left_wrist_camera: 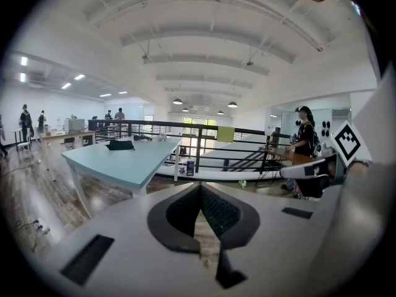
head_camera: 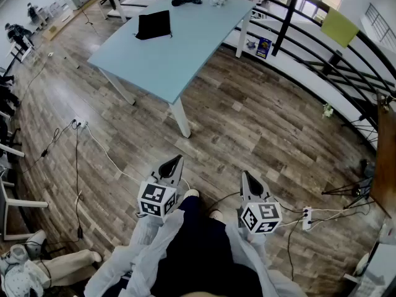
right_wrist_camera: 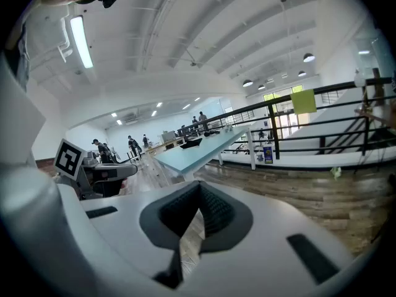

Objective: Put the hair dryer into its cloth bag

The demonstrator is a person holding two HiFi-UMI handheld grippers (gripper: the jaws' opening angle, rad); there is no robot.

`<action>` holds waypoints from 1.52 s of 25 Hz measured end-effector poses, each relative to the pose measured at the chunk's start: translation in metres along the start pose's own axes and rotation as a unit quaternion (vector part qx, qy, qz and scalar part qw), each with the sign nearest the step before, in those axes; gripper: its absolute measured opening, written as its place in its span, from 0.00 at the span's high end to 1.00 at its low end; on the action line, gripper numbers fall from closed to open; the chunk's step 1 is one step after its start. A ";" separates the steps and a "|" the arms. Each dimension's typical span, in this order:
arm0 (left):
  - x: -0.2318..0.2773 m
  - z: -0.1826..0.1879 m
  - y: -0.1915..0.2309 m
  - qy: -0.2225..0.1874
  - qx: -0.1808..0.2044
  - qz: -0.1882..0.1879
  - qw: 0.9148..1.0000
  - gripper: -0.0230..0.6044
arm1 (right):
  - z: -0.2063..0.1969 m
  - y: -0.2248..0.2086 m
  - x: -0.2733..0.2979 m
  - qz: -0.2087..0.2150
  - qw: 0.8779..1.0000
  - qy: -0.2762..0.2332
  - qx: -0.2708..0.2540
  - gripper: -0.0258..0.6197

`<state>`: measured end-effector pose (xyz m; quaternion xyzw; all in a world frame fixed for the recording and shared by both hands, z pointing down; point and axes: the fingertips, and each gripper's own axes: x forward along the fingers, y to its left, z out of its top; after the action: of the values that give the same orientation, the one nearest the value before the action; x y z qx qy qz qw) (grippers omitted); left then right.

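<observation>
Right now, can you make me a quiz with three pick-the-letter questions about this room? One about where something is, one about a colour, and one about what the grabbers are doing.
1. Where is the black cloth bag?
A) on the floor
B) on the table
C) in a gripper

2. What colour is the table top?
A) light blue
B) red
C) yellow

3. How are the fingers of the left gripper and the right gripper?
A) wide open
B) shut, nothing between them
C) shut on the bag

Answers:
1 B, the bag lies flat on the table top.
2 A, the top shows pale blue in every view.
3 B, each gripper view shows its fingers together, holding nothing.
</observation>
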<state>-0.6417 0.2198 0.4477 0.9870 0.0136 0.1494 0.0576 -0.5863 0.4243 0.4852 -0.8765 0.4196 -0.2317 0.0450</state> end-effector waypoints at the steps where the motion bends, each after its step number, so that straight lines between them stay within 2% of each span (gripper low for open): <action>1: -0.004 0.003 0.006 -0.004 -0.004 0.003 1.000 0.95 | 0.005 0.007 0.000 -0.002 1.000 -0.003 0.000 0.95; 6: -0.014 0.022 0.021 -0.032 0.005 -0.003 0.999 0.95 | 0.016 0.024 0.006 -0.018 1.000 -0.012 0.002 0.95; 9: -0.014 0.027 0.029 -0.038 0.013 -0.006 0.999 0.95 | 0.023 0.030 0.013 -0.020 0.999 -0.028 0.026 0.95; 11: -0.015 0.028 0.035 -0.040 0.014 -0.006 0.999 0.95 | 0.026 0.035 0.018 -0.021 0.999 -0.031 0.023 0.95; 19: -0.012 0.028 0.062 -0.037 0.013 -0.006 0.999 0.95 | 0.030 0.042 0.039 -0.043 0.999 -0.015 0.019 0.95; 28: -0.007 0.029 0.090 -0.035 0.012 -0.039 0.999 0.95 | 0.032 0.060 0.066 -0.059 0.997 -0.029 0.031 0.95; 33: -0.004 0.024 0.096 -0.027 0.010 -0.047 0.998 0.95 | 0.027 0.077 0.076 -0.040 0.999 -0.017 0.015 0.95; 38: 0.009 0.015 0.100 -0.016 0.004 -0.048 0.999 0.95 | 0.032 0.059 0.083 -0.059 0.998 -0.023 0.023 0.95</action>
<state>-0.6275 0.1192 0.4477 0.9877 0.0604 0.1309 0.0605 -0.5694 0.3200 0.4713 -0.9034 0.3607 -0.2236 0.0609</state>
